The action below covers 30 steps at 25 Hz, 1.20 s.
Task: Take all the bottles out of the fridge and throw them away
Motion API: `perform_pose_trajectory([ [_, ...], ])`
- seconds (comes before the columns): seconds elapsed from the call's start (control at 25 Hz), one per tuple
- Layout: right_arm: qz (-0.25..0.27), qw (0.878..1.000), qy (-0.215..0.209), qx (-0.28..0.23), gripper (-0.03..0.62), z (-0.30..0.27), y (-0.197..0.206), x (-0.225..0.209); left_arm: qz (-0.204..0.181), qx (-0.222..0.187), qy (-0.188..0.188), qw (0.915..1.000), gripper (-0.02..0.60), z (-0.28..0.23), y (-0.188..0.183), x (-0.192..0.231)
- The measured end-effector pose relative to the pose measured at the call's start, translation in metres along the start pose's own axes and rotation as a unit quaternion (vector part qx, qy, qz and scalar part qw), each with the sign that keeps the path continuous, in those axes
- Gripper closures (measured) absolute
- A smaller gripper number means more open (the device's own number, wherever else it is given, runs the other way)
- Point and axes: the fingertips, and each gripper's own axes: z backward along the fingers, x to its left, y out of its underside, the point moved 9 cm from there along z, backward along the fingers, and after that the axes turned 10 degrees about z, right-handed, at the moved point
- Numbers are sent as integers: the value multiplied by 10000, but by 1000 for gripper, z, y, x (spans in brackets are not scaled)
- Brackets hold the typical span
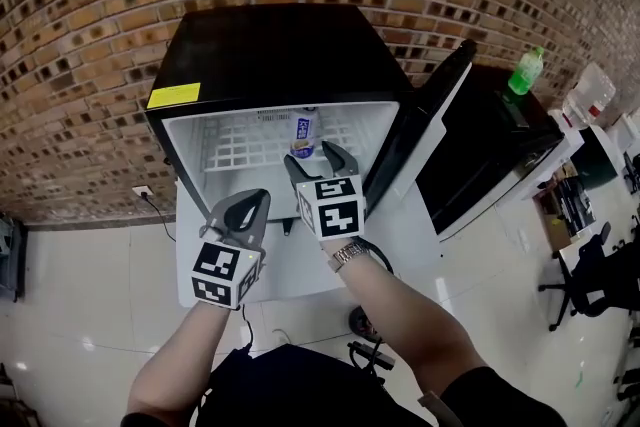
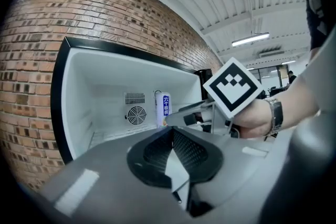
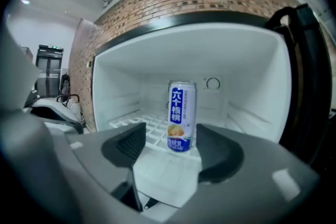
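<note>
Fridge [image 1: 270, 45]: small, black outside, white inside; backs onto a brick wall [image 1: 90, 35].
Door [image 1: 432, 115]: swung open to the right.
Can [image 3: 181, 115]: 1 tall white-and-blue drink can, upright on the wire shelf [image 1: 240, 147], toward the back of the fridge. Nothing else shows on that shelf.
Right gripper [image 3: 172, 132]: reaches into the fridge opening. Jaws spread wide, with the can just beyond the tips and in line with the gap. The pads do not touch it.
Left gripper [image 2: 170, 129]: held in front of the fridge, lower than the right one and to its left. Jaws pressed together, nothing between them.
Back wall of fridge: round fan grille [image 2: 136, 114], left of the can in the left gripper view.
Bench [image 1: 480, 150]: black, right of the door; 1 green bottle [image 1: 526, 70] stands at its far end.
</note>
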Motion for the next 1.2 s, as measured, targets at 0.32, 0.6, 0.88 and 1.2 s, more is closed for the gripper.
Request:
perform_pose_trajectory([
  [0.32, -22, 9993, 329, 198, 283, -41, -12, -16, -59, 15, 201, 9998, 578, -11, -6, 19],
  [0.6, 35, 9987, 444, 247, 315, -55, -9, -20, -38, 28, 250, 9997, 578, -22, -7, 30],
  [0.88, 117, 9993, 341, 121, 330, -52, -10, -18, -19, 45, 232, 9997, 578, -23, -5, 31],
  [1.2, 149, 9998, 137, -81, 335, -19, -7, -10, -23, 69, 184, 9998, 578, -17, 0, 12],
])
